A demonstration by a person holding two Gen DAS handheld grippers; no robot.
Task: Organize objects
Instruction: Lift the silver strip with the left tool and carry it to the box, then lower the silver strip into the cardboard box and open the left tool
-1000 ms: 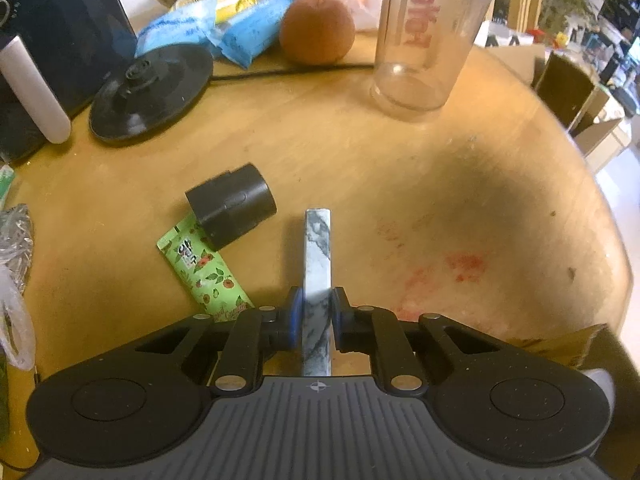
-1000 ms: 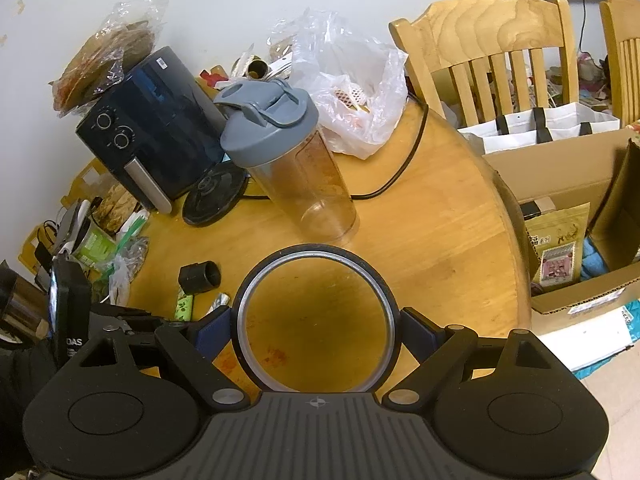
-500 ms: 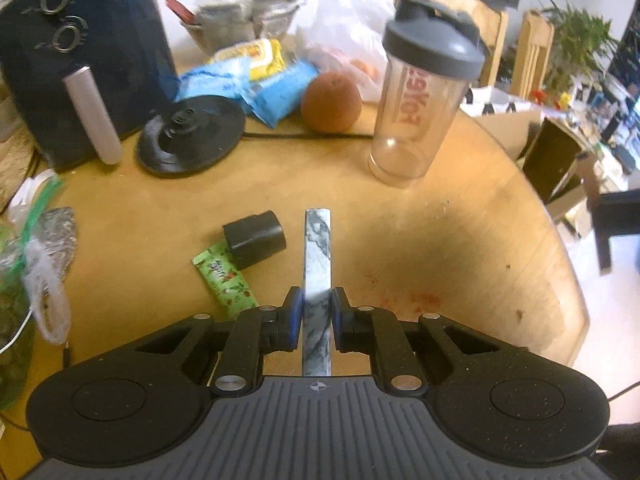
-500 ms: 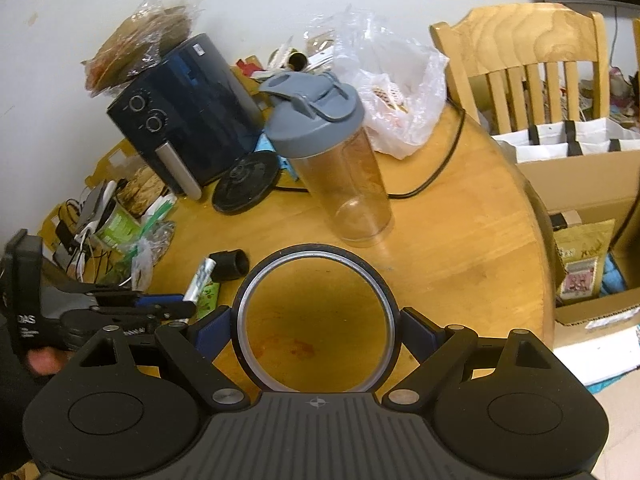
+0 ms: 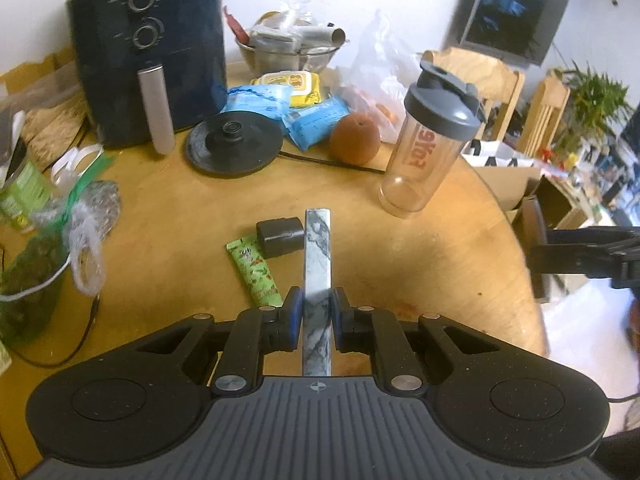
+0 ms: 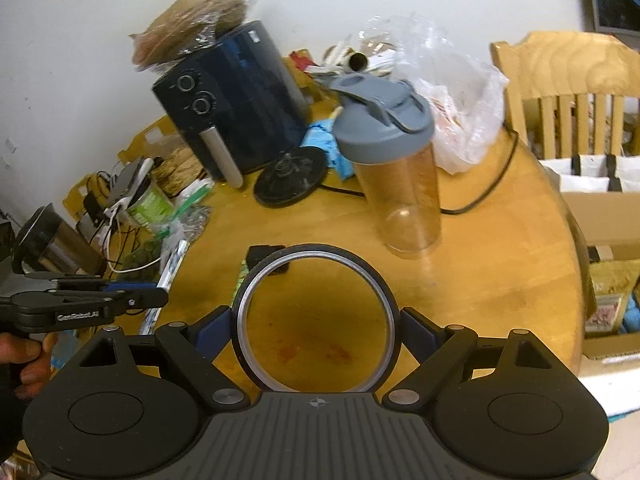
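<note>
Marble-patterned bar (image 5: 318,264) sits clamped in the left gripper (image 5: 316,312), pointing toward 12 o'clock above the worktop (image 5: 440,264). The right gripper (image 6: 316,320) is closed around a black ring (image 6: 386,292), shaker bottle (image 6: 400,184) at 1 o'clock.

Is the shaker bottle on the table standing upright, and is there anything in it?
Upright and apparently empty. The shaker bottle stands on its base on the table, grey lid on top; the wood shows through its clear walls.

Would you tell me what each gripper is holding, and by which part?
Left gripper clamps the marbled bar near its rear end; right gripper holds the black ring across its outer sides.
</note>
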